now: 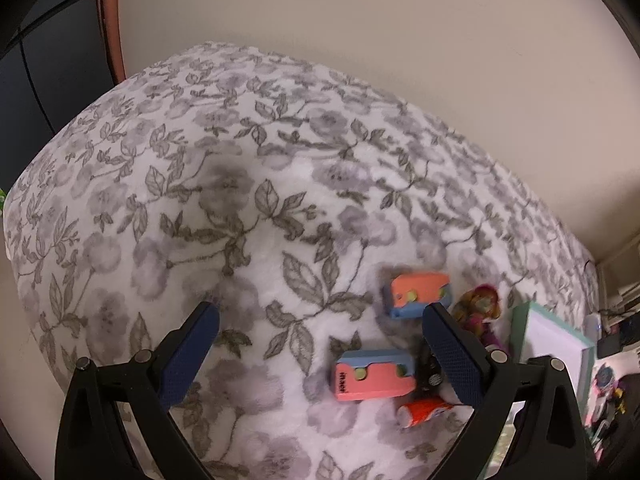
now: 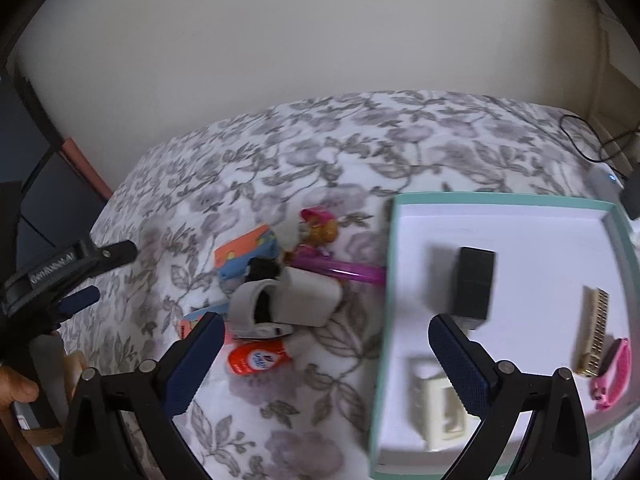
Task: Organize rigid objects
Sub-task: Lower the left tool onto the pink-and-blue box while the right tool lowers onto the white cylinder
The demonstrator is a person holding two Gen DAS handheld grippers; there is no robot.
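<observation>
On the floral bedspread lie two pink-and-blue blocks, one near (image 1: 374, 376) and one farther (image 1: 418, 294), an orange tube (image 1: 424, 410), a doll figure (image 1: 482, 306) and a small black item (image 1: 430, 372). My left gripper (image 1: 320, 320) is open and empty above the cover, left of them. In the right wrist view the pile shows a white-grey object (image 2: 288, 306), the orange tube (image 2: 258, 358), a pink stick (image 2: 340, 270) and the doll (image 2: 318, 228). My right gripper (image 2: 326, 326) is open and empty over the teal-rimmed white tray (image 2: 390, 264).
The tray holds a black box (image 2: 474, 284), a cream plastic piece (image 2: 436, 412), a gold harmonica-like bar (image 2: 594, 330) and a pink band (image 2: 612, 372). The wall stands behind the bed. Cables and a dark device (image 2: 632, 196) lie at the far right. The left gripper (image 2: 76, 280) shows at left.
</observation>
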